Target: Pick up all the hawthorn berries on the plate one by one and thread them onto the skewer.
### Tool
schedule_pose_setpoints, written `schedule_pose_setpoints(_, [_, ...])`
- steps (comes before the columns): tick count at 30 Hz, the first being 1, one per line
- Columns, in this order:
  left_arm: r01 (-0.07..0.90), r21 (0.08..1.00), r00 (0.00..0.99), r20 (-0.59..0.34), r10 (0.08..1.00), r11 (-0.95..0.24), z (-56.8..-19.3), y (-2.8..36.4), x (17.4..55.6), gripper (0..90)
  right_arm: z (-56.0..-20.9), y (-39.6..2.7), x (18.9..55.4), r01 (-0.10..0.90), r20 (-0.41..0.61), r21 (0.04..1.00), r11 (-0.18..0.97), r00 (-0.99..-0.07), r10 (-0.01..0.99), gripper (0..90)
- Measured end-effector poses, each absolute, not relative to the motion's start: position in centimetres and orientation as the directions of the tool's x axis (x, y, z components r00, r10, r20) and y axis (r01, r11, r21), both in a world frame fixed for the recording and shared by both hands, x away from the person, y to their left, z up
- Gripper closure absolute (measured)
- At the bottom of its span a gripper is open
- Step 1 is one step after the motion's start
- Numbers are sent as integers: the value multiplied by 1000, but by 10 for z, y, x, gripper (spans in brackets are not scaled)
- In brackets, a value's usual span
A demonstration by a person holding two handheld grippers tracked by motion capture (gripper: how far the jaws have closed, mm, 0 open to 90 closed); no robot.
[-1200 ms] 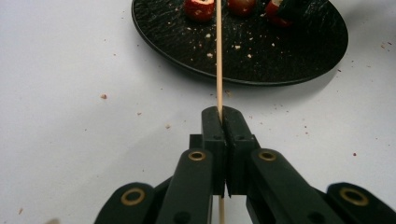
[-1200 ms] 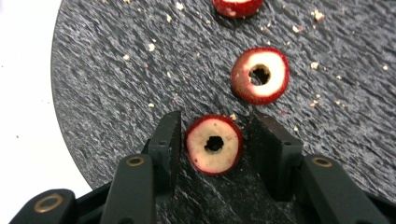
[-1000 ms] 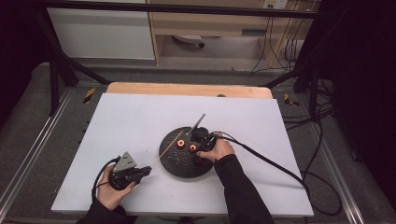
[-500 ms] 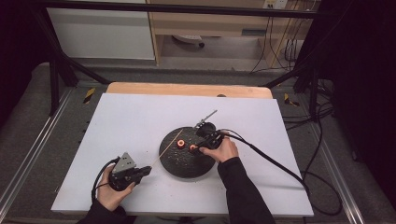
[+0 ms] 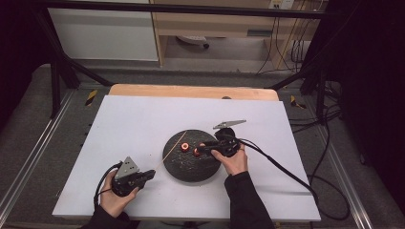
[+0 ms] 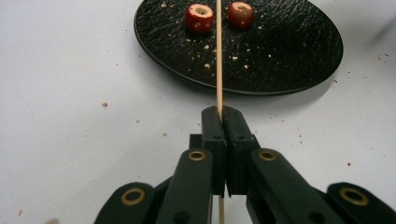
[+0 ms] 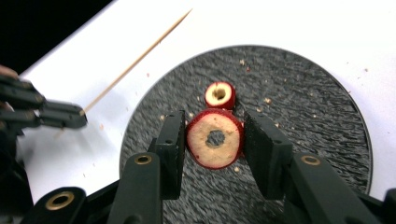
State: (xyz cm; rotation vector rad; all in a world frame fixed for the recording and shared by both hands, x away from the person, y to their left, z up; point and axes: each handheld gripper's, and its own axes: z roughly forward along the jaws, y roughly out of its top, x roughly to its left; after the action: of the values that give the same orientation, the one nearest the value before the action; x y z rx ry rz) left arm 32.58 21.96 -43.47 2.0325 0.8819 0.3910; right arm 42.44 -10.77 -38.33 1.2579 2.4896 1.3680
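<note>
L gripper (image 5: 149, 174) sits nearest, at the near-left of the white table (image 5: 124, 124), jaws clamped tight on the butt end of a thin wooden skewer (image 5: 173, 147). In the left gripper view the skewer (image 6: 218, 60) runs straight out of the pinched jaws, away from the hand, over the rim of the black plate (image 6: 299, 60) and between the two red rings. Long axis in the high view: near-left to far-right, tip over the plate (image 5: 188, 169) close to the far ring (image 5: 184, 147). R gripper (image 5: 203, 150) is over the plate centre-right, jaws closed on the nearer ring slice (image 5: 196, 152). The right gripper view gives it best: cored red-skinned slice (image 7: 215, 138), pale flesh, hole in the middle, pinched between both pads across its skin edge, cut face toward the camera. Looks lifted a bit off the plate, can't say how much. Second, smaller ring (image 7: 220, 95) lies just beyond it on the plate (image 7: 327, 116), apart from it. Key relation: held slice is just right of the skewer tip, R hand much nearer to it than L. For threading I'd judge the hole's axis has to line up w/ the skewer's axis; it now faces the R camera, not the tip, so needs a turn toward the left.
</note>
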Motion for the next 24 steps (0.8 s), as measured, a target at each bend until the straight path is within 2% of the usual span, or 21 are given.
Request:
schedule_pose_setpoints(9, [441, 817, 695, -50, 718, -370, -435, 218, 324, 887, -401, -114, 415, 623, 420, 774, 112, -639, 645, 607])
schedule_pose_setpoints(24, [437, 825, 686, -49, 726, -358, -436, 218, 322, 886, -419, -107, 408, 578, 491, 812, -78, -605, 627, 608])
